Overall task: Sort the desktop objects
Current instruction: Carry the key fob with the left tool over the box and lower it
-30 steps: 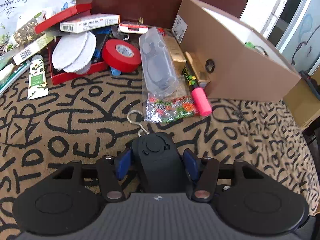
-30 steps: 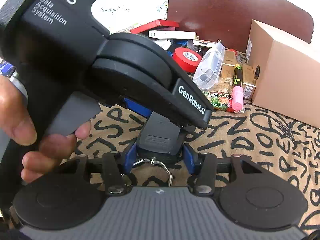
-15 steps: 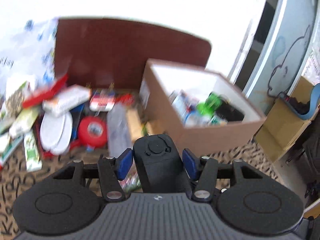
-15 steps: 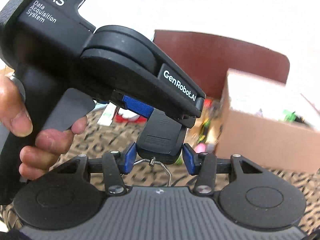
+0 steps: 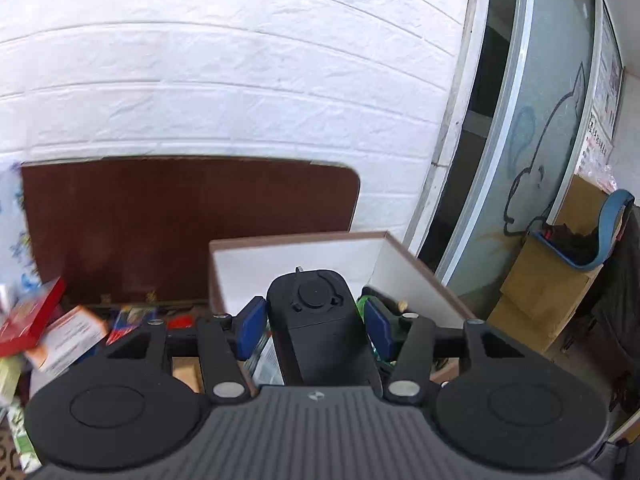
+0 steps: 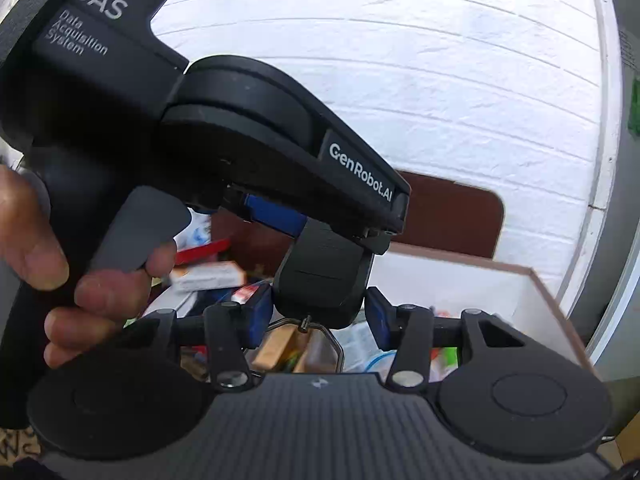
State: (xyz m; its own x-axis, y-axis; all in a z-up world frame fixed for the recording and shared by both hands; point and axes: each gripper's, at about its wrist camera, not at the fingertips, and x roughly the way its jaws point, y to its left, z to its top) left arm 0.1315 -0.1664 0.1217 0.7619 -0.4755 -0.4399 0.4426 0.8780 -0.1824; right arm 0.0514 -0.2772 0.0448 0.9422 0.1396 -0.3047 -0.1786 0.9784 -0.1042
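Left wrist view: the left gripper (image 5: 314, 322) holds a black, rounded plastic device (image 5: 320, 328) upright between its blue pads (image 5: 251, 326), jaws closed against both of its sides. The device hangs in front of the open brown cardboard box with white inner walls (image 5: 304, 256), whose contents peek out green just beside the right pad. A dark brown rounded board (image 5: 180, 228) leans against the white brick wall (image 5: 240, 72) behind the box. At left, blurred, lie a red box lid (image 5: 32, 316) and a white-and-orange carton (image 5: 66, 340). At far right a blue bin (image 5: 592, 240) sits on stacked cardboard cartons (image 5: 548, 300).

Right wrist view: the right gripper (image 6: 320, 320) sits just beneath the black device (image 6: 324, 276), its blue pads (image 6: 260, 316) standing either side of the device's lower end; whether they press on it cannot be told. A silver wire hook (image 6: 324, 336) dangles from the device's underside between the pads. The left gripper's black body (image 6: 224, 128), marked DAS and GenRobot.AI, fills the upper left, the person's left hand (image 6: 72, 276) wrapped around its grey trigger. Below and right is the cardboard box (image 6: 536, 308), holding mixed small items, blurred
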